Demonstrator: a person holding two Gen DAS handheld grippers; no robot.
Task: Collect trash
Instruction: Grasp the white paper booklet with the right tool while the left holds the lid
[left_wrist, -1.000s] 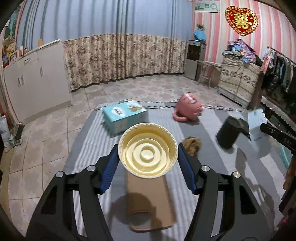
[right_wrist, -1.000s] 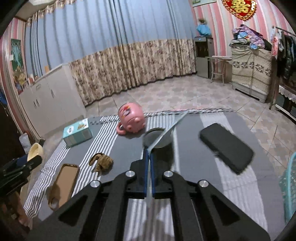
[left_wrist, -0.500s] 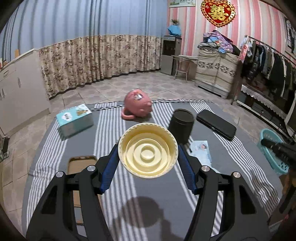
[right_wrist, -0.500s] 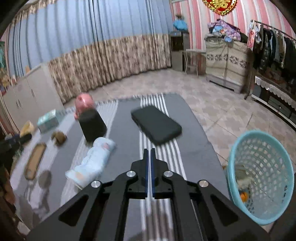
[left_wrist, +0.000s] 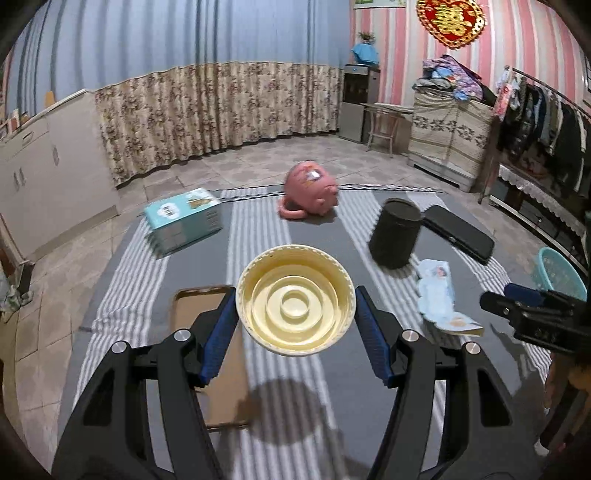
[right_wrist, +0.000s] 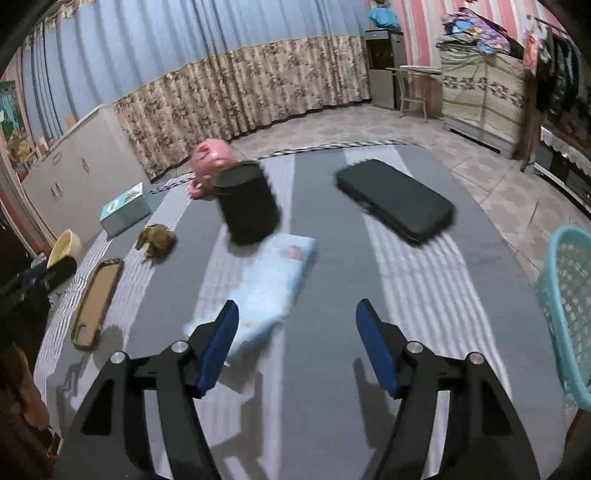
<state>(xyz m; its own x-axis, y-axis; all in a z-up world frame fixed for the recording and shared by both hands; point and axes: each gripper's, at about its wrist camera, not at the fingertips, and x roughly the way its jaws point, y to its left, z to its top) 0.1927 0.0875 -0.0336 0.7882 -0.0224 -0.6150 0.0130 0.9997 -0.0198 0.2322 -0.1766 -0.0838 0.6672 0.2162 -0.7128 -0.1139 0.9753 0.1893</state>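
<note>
1. The left gripper (left_wrist: 295, 317) pinches a shallow round pale-yellow plastic bowl (left_wrist: 295, 299) by its rim, one blue pad on each side, holding it up above the grey-and-white striped tablecloth (left_wrist: 258, 229)
2. The right gripper (right_wrist: 295, 332) hangs over the cloth with its blue fingers (right_wrist: 221, 332) spread wide and nothing between them
3. Just ahead of the right gripper's left finger lies a flat light-blue printed packet (right_wrist: 269, 284), its far end touching the base of a black cylindrical container (right_wrist: 247, 203) that stands upright
4. A turquoise plastic mesh basket (right_wrist: 569, 295) sits off the table's right edge, below the cloth
5. A flat black rectangular case (right_wrist: 395, 199) lies to the right of the black container
6. Behind the container rests a pink round pig-faced mug (left_wrist: 310, 188) on its side, and left of it a teal cardboard box (left_wrist: 184, 221)
7. A crumpled brown wad (right_wrist: 155, 240) lies near an empty brown phone case (right_wrist: 98, 302) on the left part of the cloth
</note>
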